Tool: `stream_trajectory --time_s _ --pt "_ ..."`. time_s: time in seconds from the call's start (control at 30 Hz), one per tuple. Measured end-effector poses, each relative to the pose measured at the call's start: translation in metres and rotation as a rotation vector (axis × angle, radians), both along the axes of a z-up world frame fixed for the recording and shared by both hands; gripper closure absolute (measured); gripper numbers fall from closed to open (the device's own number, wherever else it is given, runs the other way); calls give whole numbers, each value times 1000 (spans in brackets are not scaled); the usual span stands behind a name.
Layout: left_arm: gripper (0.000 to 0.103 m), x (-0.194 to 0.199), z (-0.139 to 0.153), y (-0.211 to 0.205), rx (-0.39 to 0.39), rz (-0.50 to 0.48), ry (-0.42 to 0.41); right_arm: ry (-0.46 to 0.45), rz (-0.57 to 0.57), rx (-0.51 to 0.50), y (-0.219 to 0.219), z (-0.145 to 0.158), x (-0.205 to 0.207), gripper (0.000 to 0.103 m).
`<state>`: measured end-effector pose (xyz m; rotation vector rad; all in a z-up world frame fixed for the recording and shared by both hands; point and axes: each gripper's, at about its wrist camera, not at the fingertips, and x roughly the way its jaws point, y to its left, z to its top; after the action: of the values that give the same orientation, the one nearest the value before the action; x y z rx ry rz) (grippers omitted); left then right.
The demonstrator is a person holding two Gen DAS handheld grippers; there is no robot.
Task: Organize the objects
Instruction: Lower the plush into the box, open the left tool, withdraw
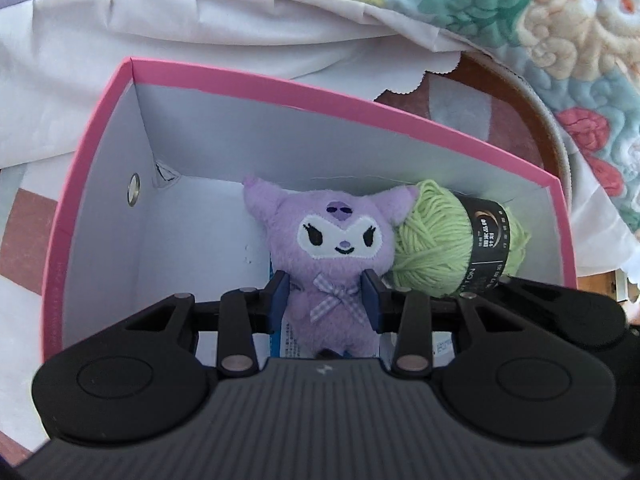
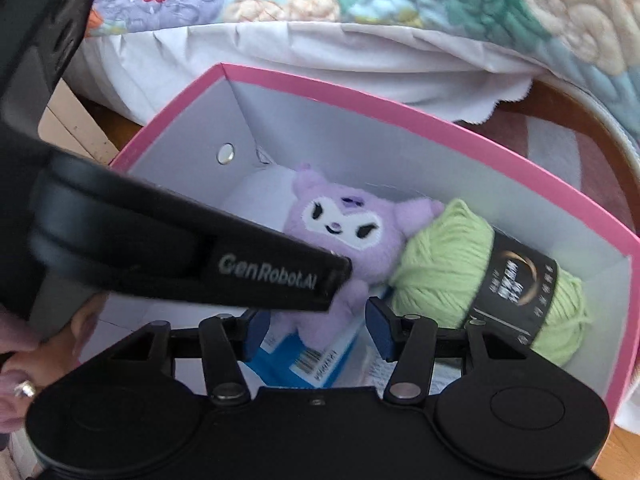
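While the left claw (image 1: 325, 298) clenches the purple plush (image 1: 334, 256) inside the pink box (image 1: 328, 92), green yarn (image 1: 434, 240) lies right of it and the right claw (image 2: 316, 330) hangs released.

I am seeing a purple plush toy (image 1: 336, 256) sitting upright inside the pink box (image 1: 348, 110), face toward me, gingham bow at its chest. A green yarn ball (image 1: 440, 240) with a black label band is lying on its side, touching the plush's right ear. A blue packet (image 2: 304, 360) is lying flat beneath the plush.
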<state>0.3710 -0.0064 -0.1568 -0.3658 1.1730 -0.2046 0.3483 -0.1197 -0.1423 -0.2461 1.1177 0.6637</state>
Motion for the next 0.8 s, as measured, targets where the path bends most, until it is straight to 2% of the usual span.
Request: stream_trajectory --time_s 0.13,0.23,0.33,0.57,0.8 --pt "62 -4 1 1 0 7 -3 3 -32 54 -13 10 -11 43" --pt "62 -12 13 2 31 -3 28 -26 -44 89 -23 26 -26 42" --pt "60 -25 36 1 58 -30 12 -67 -45 116 -32 47 -46 42" --pt "54 -61 94 13 32 -67 -21 -153 -81 166 -43 96 -90 41" --pt "50 -94 140 32 56 -121 -62 -241 -32 137 -39 136 -131 41"
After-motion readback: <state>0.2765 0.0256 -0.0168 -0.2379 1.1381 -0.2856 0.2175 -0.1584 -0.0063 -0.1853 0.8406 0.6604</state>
